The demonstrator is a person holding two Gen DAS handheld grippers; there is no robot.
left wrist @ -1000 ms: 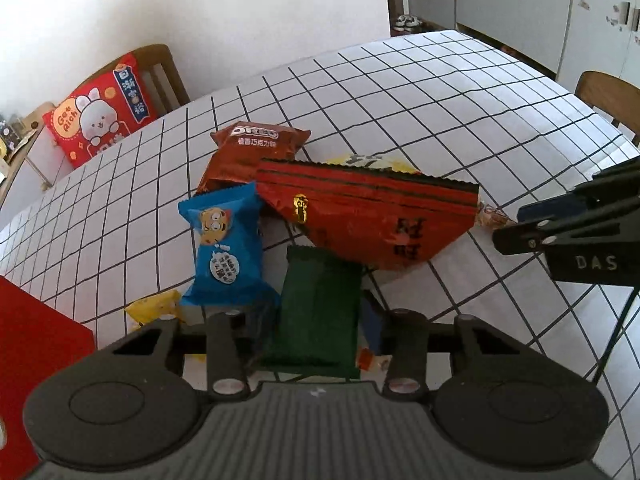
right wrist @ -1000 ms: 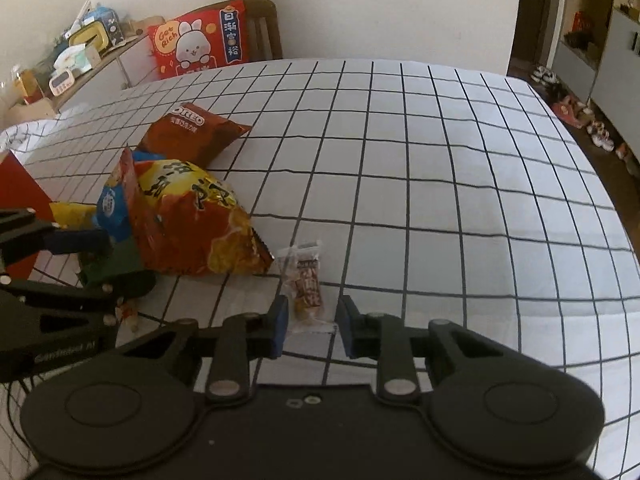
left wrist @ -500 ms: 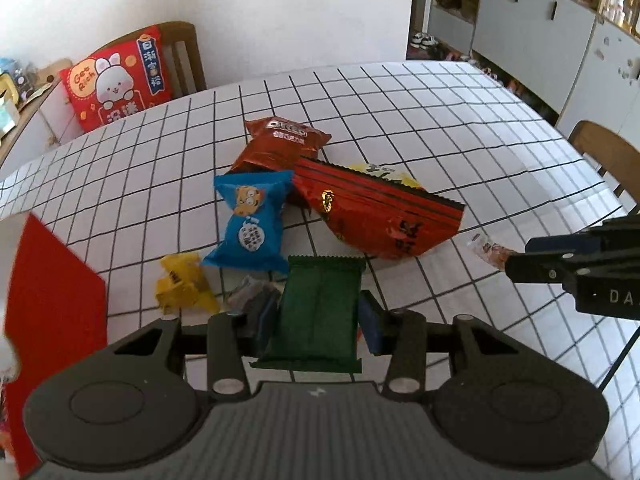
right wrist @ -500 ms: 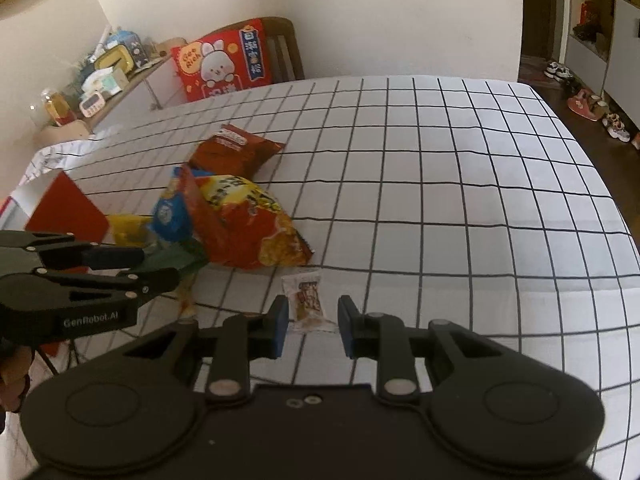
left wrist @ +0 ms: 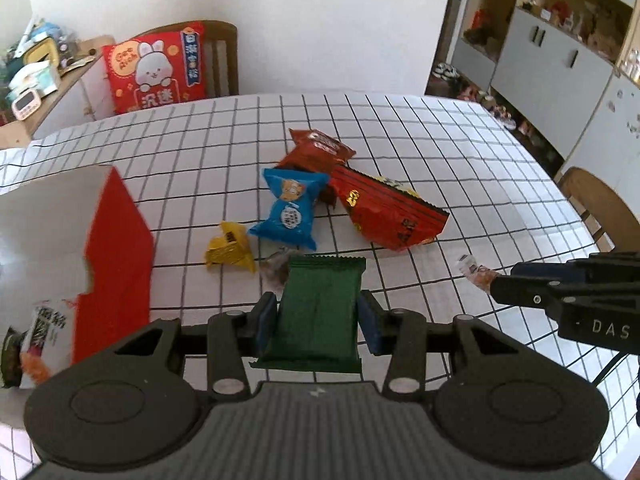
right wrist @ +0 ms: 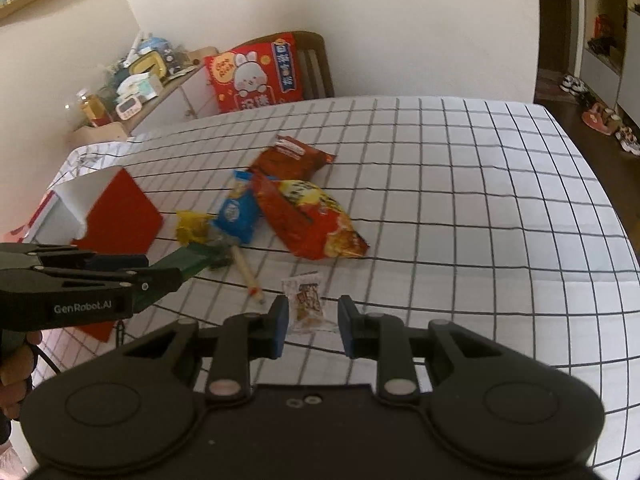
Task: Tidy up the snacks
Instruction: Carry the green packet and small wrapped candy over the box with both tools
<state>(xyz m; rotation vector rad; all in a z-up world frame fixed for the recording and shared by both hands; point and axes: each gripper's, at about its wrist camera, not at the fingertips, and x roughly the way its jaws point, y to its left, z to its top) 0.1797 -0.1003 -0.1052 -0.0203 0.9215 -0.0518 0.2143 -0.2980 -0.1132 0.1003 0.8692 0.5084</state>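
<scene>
Red box point(left wrist: 116, 248) now in view at the tabletop's left edge, packets inside cut off by the frame. Green packet point(left wrist: 318, 316) lifted clear of the pile, clamped in the left gripper point(left wrist: 316, 320), probably bound for the box. Right gripper point(right wrist: 312, 322) fingers apart, raised over the small clear packet point(right wrist: 306, 302) near the front edge; contact hard to judge.

Matt green wrapper point(left wrist: 318, 316), glossy foil chip bag point(left wrist: 390, 216), smooth gridded tablecloth point(left wrist: 460, 152).
</scene>
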